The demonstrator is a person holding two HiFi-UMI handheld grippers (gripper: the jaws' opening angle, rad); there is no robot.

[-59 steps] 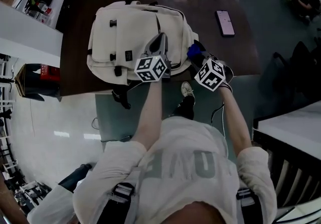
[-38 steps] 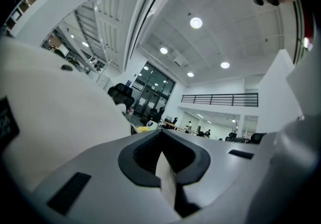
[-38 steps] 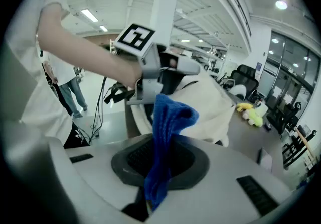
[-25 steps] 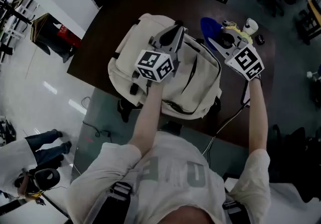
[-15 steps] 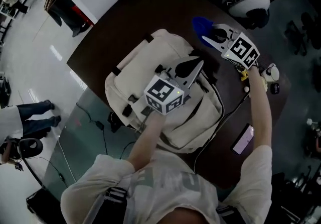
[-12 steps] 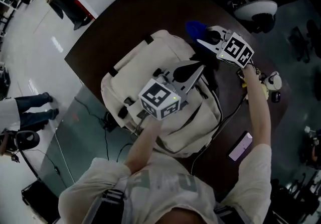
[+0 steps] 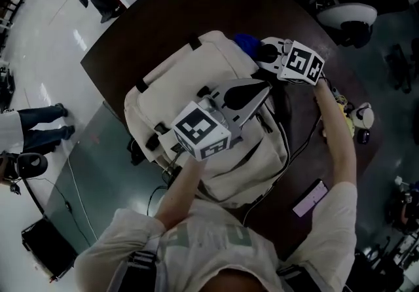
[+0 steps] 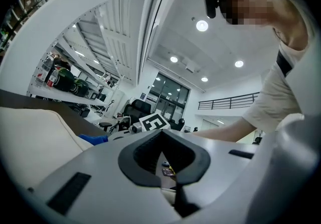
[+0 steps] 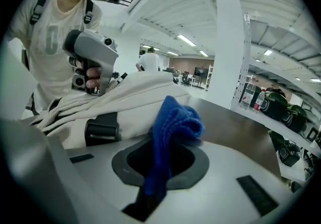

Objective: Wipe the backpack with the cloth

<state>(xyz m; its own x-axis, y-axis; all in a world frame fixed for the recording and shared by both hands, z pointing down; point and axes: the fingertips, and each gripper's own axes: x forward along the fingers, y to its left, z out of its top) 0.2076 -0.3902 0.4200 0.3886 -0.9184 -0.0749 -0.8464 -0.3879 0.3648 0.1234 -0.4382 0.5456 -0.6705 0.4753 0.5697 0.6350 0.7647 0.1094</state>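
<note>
A cream backpack (image 7: 196,74) lies flat on the dark table (image 7: 124,42). My left gripper (image 7: 265,88) rests low over the middle of the backpack and points toward its far right side. Its jaws are shut with nothing visible between them (image 8: 161,135). My right gripper (image 7: 260,47) is at the backpack's far corner, shut on a blue cloth (image 7: 245,40). In the right gripper view the cloth (image 9: 173,122) bunches up out of the jaws, just short of the backpack's side (image 9: 130,102) and a black buckle (image 9: 103,130).
A phone (image 7: 309,198) lies near the table's right edge. A small plush toy and a cup (image 7: 359,116) sit further right. A black cable (image 7: 298,153) runs along the backpack's right side. An office chair (image 7: 347,19) stands beyond the table, and a person (image 7: 39,128) stands on the floor at left.
My right gripper has swung down and in with the blue cloth, from beyond the backpack to its far corner. My left gripper has barely shifted on the backpack.
</note>
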